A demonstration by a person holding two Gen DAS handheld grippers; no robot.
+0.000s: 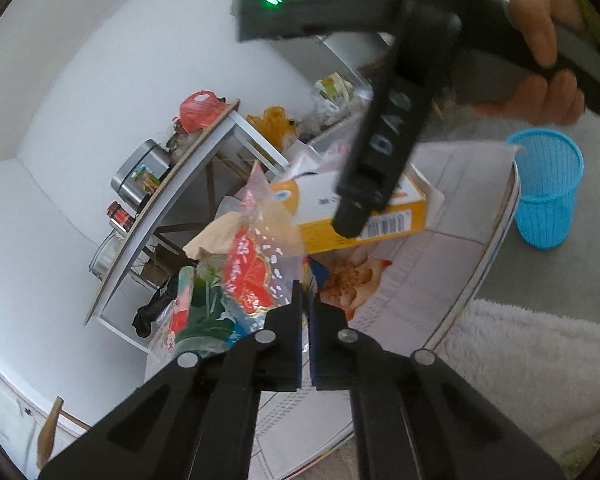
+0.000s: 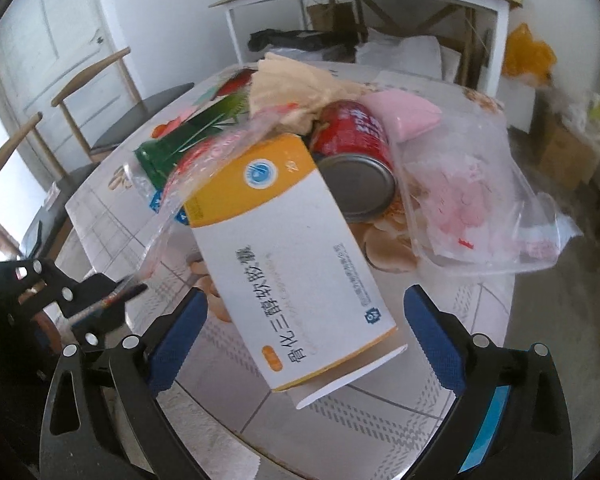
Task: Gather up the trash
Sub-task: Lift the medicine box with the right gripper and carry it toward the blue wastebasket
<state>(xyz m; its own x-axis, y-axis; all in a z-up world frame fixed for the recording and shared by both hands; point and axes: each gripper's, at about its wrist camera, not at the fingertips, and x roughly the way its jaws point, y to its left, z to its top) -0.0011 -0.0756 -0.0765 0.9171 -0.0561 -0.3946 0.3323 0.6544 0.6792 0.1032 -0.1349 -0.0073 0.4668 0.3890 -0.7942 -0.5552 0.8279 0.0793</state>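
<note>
The medicine box (image 2: 296,252), white with an orange band, lies at centre frame in the right wrist view, tilted atop a heap of litter on the round table (image 2: 380,412). The right gripper (image 2: 304,336) straddles the box's near end with its jaws spread wide, and the blue pads (image 2: 178,344) stand clear of the cardboard on both sides. Above the box lie a red can (image 2: 356,152) on its side, a green packet (image 2: 188,140) to the left, and a clear plastic bag (image 2: 480,200) to the right. In the left wrist view, the left gripper (image 1: 309,312), at lower centre, is closed on the edge of a clear printed wrapper (image 1: 256,264). A blue mesh bin (image 1: 548,188) stands on the floor at the right edge, beyond the table rim. To grasp well, the pads should probably close squarely on the box's long sides, low enough to avoid its open flap, and lift without dragging the wrapper lying over its far corner.
</note>
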